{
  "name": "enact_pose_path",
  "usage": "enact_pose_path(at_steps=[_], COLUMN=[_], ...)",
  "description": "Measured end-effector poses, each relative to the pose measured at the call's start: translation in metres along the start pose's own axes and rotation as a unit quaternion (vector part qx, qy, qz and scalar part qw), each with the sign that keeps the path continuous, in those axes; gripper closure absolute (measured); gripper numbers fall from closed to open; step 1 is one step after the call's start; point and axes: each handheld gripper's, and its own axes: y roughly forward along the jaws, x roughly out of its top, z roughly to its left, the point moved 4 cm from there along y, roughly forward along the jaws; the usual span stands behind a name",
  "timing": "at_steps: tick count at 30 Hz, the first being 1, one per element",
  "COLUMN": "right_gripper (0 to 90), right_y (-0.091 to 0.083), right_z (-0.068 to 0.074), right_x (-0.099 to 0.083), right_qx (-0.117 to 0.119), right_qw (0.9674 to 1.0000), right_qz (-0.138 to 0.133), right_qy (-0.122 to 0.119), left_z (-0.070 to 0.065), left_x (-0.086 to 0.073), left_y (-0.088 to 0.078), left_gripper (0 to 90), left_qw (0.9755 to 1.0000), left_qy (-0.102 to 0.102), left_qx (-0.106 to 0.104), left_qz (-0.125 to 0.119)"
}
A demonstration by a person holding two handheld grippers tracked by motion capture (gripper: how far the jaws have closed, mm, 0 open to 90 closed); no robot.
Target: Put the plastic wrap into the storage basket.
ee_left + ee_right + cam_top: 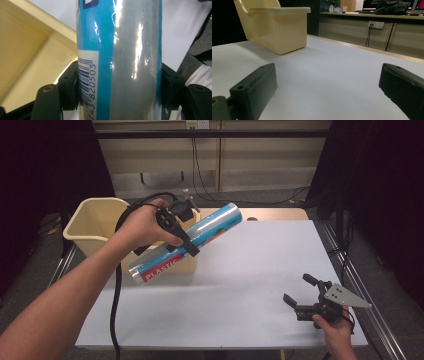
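The tube [187, 242] is long, shiny and blue, with red at one end, and it hangs tilted in the air over the far left corner of the table [240, 285], right above the near rim of the yellow bin [95, 222]. The left gripper [187, 247] is clamped on the tube's middle, with one black jaw pressed on each side of it, near the barcode [86, 85]. The right gripper [300, 295] is low by the near right corner of the table, well apart from the tube, and its jaws are wide apart with nothing between them.
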Motion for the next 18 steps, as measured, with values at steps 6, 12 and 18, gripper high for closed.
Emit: enact_pose_path(at_steps=[6, 12, 18], right_gripper=[1.0, 0.2, 0.2], right_y=[0.0, 0.002, 0.002], right_z=[-0.002, -0.002, 0.0], right_x=[-0.001, -0.001, -0.002], right_qx=[-0.003, -0.004, -0.002], right_qw=[1.0, 1.0, 1.0], right_qz=[0.0, 0.002, 0.003], right_qy=[0.005, 0.006, 0.002], left_z=[0.014, 0.028, 0.038], left_x=[0.005, 0.006, 0.005], left_y=[-0.003, 0.0, 0.001], left_gripper=[32.3, 32.3, 32.3], left_qw=[1.0, 0.9997, 0.9992], left_qy=[0.005, 0.017, 0.03], left_qx=[0.005, 0.016, 0.026], left_qz=[-0.005, -0.003, 0.005])
